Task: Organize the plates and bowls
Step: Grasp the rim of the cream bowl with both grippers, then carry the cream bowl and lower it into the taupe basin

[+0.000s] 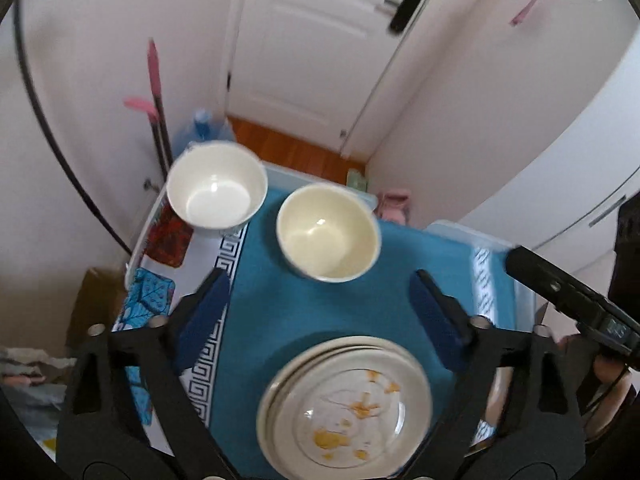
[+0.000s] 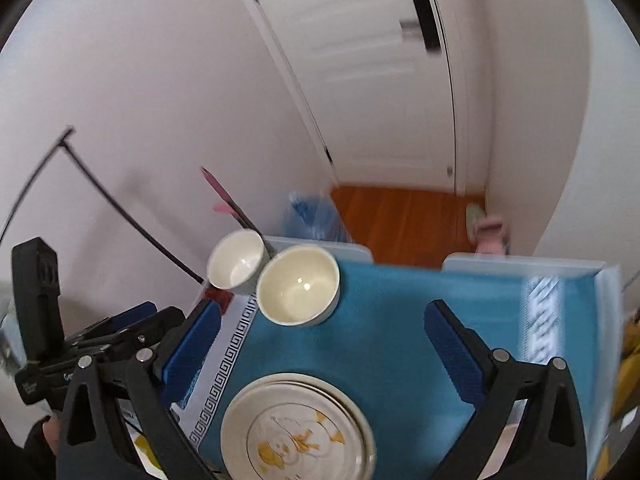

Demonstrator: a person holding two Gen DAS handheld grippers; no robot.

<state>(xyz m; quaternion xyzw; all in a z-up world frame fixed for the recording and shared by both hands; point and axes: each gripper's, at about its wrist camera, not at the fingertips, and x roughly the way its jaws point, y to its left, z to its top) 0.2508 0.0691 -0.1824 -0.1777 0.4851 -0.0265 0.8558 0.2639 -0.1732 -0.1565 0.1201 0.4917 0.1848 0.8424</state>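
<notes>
My left gripper [image 1: 320, 312] has its jaws wide apart with nothing between them, poised over the blue mat [image 1: 280, 304]. My right gripper [image 2: 324, 344] is spread just as wide and empty. Below both lies the stack of plates [image 1: 344, 408], the top one smeared with orange. Further out sits the cream bowl [image 1: 328, 232] on the mat, and the white bowl [image 1: 217, 184] just beside it, off the mat's left edge, near the white door [image 1: 320, 40]
</notes>
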